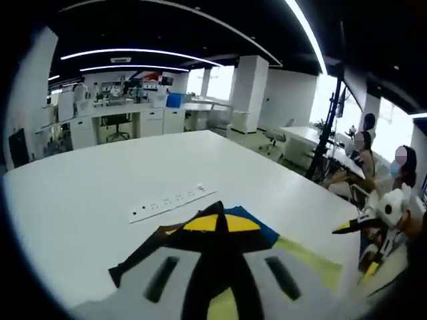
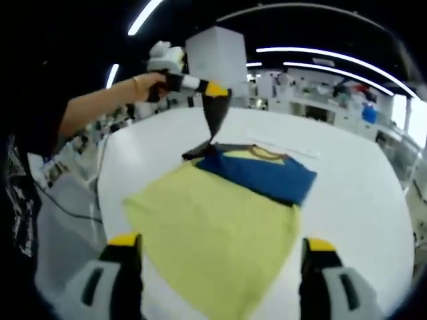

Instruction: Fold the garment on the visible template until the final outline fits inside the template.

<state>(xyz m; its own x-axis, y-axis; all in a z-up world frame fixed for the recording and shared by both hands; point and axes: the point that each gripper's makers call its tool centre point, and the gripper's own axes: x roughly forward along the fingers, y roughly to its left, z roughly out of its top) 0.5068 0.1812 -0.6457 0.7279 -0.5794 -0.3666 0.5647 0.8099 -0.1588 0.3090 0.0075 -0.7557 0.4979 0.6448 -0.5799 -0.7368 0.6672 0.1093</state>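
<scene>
Your left gripper has its fingers closed on a black sleeve of the garment, lifting it in a taut strip above the worktop. In the left gripper view the same fingers meet at their yellow tips with the dark cloth pinched between them. Your hand holds that gripper high at the far side of the garment.

Your right gripper hangs with its two fingers spread wide apart, holding nothing, over the near edge of the yellow template. It also shows at the right of the left gripper view, off the worktop's right edge.

There is one garment, blue with a yellow collar and black sleeves, lying folded on the far end of the one yellow template. The template's near part is bare. How its far end lies under the cloth I cannot tell.

The template sits toward the left edge of the worktop in the right gripper view, with a broad white stretch open to its right and beyond it. One white power strip lies flat just past the garment, apart from it. Two seated people are beyond the worktop's right edge.
</scene>
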